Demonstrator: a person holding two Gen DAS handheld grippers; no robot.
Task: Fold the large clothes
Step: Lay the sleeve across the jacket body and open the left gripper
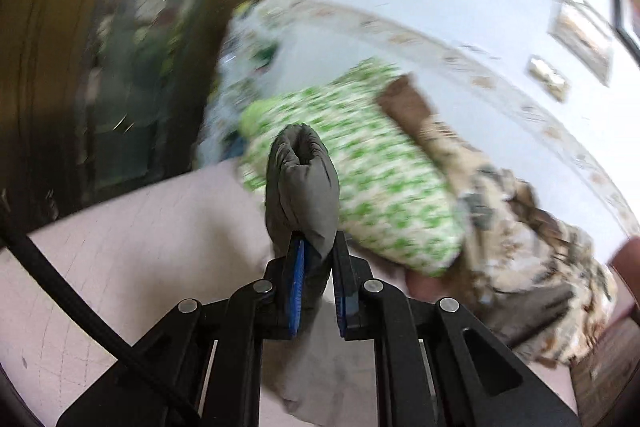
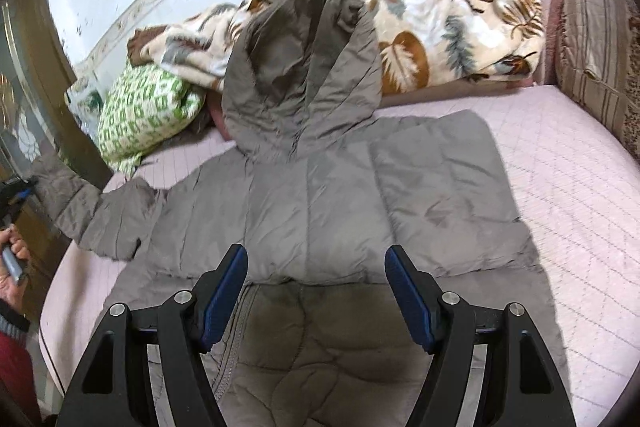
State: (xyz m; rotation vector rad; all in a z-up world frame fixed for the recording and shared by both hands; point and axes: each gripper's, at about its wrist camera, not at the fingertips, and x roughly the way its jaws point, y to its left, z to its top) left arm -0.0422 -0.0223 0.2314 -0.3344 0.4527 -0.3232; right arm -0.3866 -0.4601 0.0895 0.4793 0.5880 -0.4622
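A grey padded hooded jacket (image 2: 320, 203) lies spread on the pink quilted bed (image 2: 560, 179), its hood (image 2: 296, 75) resting up against a blanket. My right gripper (image 2: 316, 291) is open and empty, hovering over the jacket's lower middle. My left gripper (image 1: 318, 247) is shut on the jacket's grey sleeve cuff (image 1: 302, 183), holding it lifted off the bed; the left wrist view is blurred by motion. In the right wrist view that gripper (image 2: 16, 195) shows at the far left edge, with the sleeve (image 2: 100, 211) stretched out toward it.
A leaf-patterned blanket (image 2: 440, 27) is heaped at the back of the bed, with a green-and-white pillow (image 2: 140, 111) to its left. A striped cushion (image 2: 600, 59) stands at the right. A dark wooden cabinet (image 1: 100, 67) stands left of the bed. White wall behind.
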